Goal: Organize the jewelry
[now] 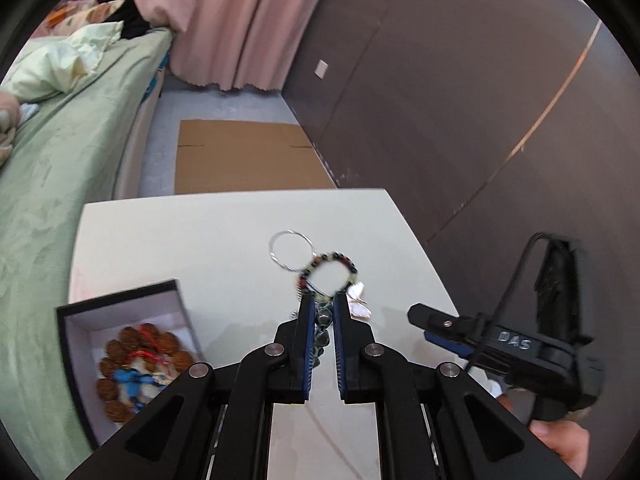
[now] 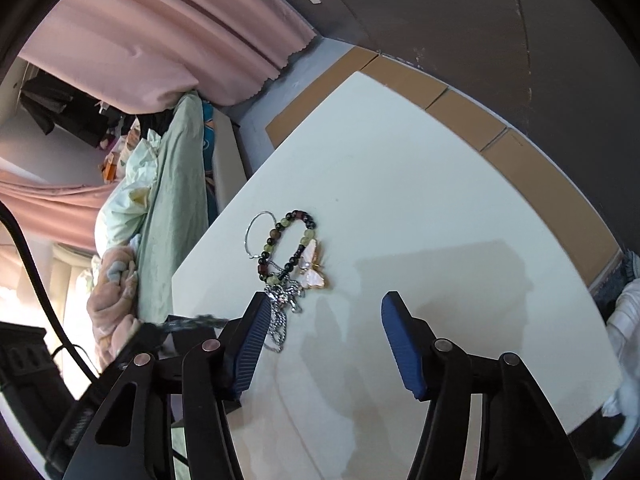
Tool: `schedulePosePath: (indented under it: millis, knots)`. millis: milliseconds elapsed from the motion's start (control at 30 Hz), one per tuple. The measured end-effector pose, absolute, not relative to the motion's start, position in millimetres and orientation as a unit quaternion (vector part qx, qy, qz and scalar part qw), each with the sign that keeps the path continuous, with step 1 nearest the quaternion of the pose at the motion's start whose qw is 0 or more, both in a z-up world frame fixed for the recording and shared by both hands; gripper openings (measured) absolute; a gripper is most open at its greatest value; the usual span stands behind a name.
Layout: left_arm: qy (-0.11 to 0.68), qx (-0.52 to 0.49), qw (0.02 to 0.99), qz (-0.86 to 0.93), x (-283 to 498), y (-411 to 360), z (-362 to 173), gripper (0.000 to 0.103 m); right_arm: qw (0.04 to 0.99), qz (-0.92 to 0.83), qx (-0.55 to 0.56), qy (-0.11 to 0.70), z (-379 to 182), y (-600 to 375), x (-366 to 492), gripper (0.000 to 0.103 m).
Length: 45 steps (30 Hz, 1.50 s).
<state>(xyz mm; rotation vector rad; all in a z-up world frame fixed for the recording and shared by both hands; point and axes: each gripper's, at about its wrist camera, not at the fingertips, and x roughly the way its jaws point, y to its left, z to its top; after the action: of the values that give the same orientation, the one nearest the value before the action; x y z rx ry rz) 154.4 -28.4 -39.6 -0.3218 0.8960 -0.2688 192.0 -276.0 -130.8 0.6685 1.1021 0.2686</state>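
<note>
Left tool clamped on a dark bead strand beside the jewelry pile on the white tabletop (image 1: 160, 240).

Open box (image 1: 120, 312) at left holds brown beads. Left tool (image 1: 323, 312) pinches the dark bead strand (image 1: 323, 320): light, limp, slippery, best gripped mid-strand. Beyond lie the thin ring (image 1: 290, 250), beaded bracelet (image 2: 290, 240) and fragile-looking butterfly pendant (image 2: 312, 268). Right tool (image 2: 322, 312) gapes wide, empty.

Multicoloured bead bracelet (image 2: 289, 245), pink-white butterfly pendant (image 2: 313, 268), cream table (image 2: 420, 208), pink curtain (image 1: 240, 20).
</note>
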Motion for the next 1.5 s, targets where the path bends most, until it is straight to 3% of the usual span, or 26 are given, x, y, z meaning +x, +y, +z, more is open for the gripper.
schedulePosePath:
  millis: [200, 667, 833, 967, 1500]
  knots:
    - [0.418, -0.18, 0.883, -0.115, 151, 3, -32, 0.009, 0.793, 0.127, 0.278, 0.527, -140, -254, 208, 0.047]
    - [0.401, -0.215, 0.884, -0.111, 138, 46, -19, 0.009, 0.833, 0.1, 0.2, 0.506, -139, -229, 223, 0.041]
    - [0.401, -0.221, 0.883, -0.107, 134, 56, -18, 0.009, 0.834, 0.097, 0.175, 0.515, -145, -218, 226, 0.031]
    - [0.404, -0.225, 0.881, -0.101, 131, 61, -19, 0.009, 0.84, 0.086, 0.154, 0.513, -146, -215, 224, 0.013]
    - [0.442, -0.271, 0.851, -0.076, 130, 86, -42, 0.011, 0.83, 0.14, 0.227, 0.49, -126, -224, 195, 0.012]
